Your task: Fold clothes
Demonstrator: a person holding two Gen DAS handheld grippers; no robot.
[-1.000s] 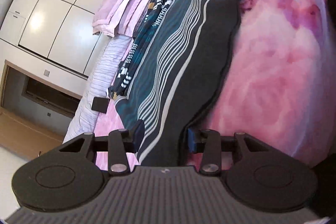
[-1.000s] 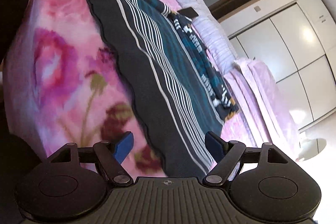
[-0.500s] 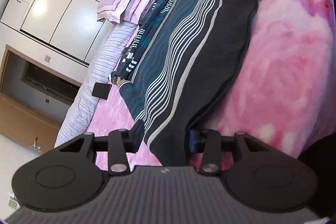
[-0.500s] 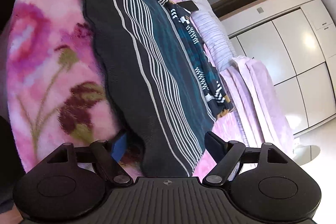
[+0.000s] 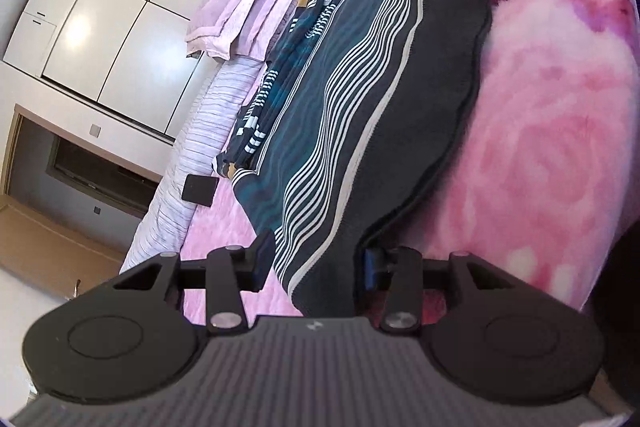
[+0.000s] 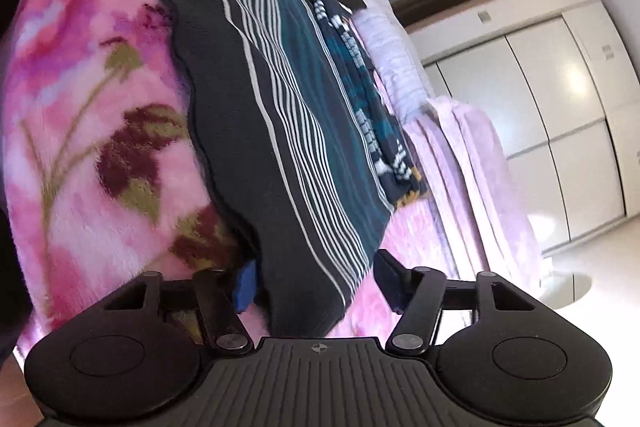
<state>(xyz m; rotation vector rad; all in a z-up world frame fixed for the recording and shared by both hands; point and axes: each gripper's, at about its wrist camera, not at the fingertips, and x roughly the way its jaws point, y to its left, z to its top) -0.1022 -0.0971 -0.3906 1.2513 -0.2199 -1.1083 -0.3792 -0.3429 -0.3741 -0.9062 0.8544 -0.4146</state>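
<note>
2 tongs work the shirt (image 5: 360, 131) at the bed's (image 5: 540, 147) near edge: left tongs (image 5: 316, 263) pinch 1 hem corner; right tongs (image 6: 316, 279) are closing around the other, to lift both evenly.

Both views are bright and evenly lit. Soft glare patches sit on the glossy white wardrobe doors (image 5: 120, 39), and a bright reflection lies on the shiny floor (image 6: 576, 283) in the right wrist view. The fisheye lenses bend straight lines strongly and darken the corners. The pink floral blanket (image 6: 92, 131) looks smeared by motion blur in the right view; the left view is sharper.
</note>
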